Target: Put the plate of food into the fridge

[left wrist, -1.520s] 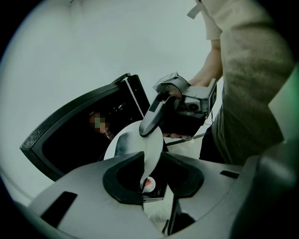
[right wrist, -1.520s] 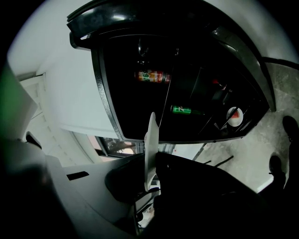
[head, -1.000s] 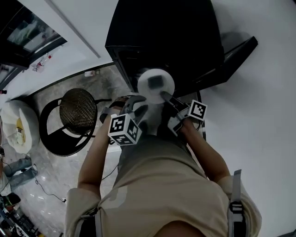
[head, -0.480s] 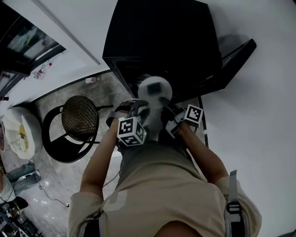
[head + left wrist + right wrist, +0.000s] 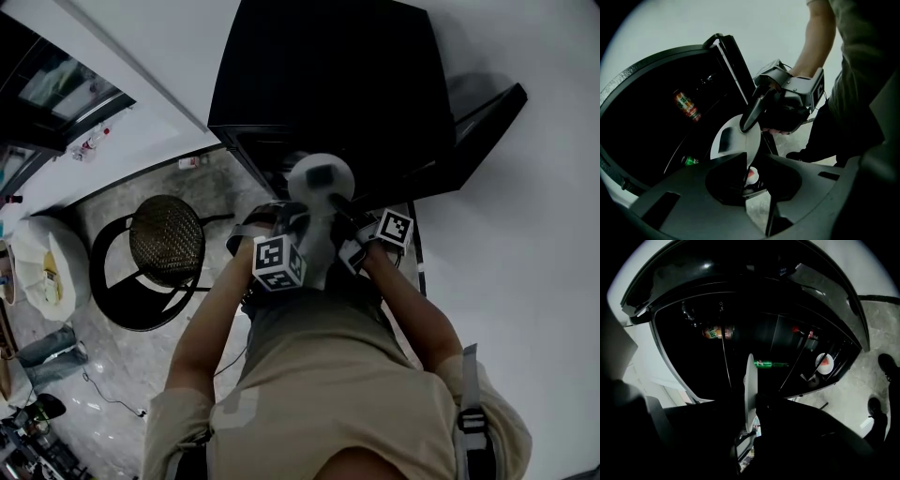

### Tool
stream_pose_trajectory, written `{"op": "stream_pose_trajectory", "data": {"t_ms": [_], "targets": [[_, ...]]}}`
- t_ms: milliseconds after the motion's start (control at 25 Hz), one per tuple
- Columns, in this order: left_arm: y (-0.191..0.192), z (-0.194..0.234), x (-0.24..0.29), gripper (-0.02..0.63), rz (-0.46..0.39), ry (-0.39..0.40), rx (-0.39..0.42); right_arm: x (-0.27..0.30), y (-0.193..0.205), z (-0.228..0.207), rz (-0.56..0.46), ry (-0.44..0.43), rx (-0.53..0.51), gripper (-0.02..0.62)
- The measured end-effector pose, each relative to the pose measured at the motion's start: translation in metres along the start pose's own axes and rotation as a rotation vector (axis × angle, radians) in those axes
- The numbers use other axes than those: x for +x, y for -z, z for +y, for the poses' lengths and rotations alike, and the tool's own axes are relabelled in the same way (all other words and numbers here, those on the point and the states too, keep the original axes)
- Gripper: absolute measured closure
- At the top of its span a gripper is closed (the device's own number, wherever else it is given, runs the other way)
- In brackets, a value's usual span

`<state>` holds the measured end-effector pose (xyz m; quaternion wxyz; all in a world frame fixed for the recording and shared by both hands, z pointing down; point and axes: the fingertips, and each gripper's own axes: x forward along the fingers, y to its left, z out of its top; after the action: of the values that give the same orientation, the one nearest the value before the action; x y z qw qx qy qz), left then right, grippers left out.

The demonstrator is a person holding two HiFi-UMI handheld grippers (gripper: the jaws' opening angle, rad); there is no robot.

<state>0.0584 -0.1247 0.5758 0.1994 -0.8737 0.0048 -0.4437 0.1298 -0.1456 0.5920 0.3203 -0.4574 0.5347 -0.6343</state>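
Note:
A white plate (image 5: 321, 178) with a dark piece of food on it hangs just in front of the open black fridge (image 5: 328, 84). My right gripper (image 5: 339, 202) is shut on the plate's right rim; in the right gripper view the plate (image 5: 751, 390) stands edge-on between its jaws. My left gripper (image 5: 298, 219) is at the plate's near-left rim. Its jaws have just been closing, and the plate's rim (image 5: 749, 157) runs down between them. In the left gripper view the right gripper's finger (image 5: 752, 112) lies on the plate (image 5: 736, 138).
The fridge door (image 5: 469, 127) stands open to the right. Inside are a can (image 5: 717, 332), a green bottle (image 5: 769, 364) and a red-and-white cup (image 5: 824, 363) in the door. A round woven stool (image 5: 167, 234) stands on the floor at the left.
Both grippers and the plate have sunk a little before the fridge. The left gripper has come in to the plate's rim and closed on it.

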Motion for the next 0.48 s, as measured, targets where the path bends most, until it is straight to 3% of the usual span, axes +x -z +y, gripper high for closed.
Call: {"op": "stream_pose_trajectory", "data": {"t_ms": [160, 480], "targets": [[0.007, 0.000, 0.010, 0.543, 0.038, 0.024, 0.013, 0.006, 0.000, -0.003, 0.017, 0.022, -0.008, 0.549], [0.014, -0.001, 0.027, 0.541, 0.071, -0.013, 0.013, 0.011, -0.006, -0.019, -0.001, 0.024, -0.008, 0.549]]}}
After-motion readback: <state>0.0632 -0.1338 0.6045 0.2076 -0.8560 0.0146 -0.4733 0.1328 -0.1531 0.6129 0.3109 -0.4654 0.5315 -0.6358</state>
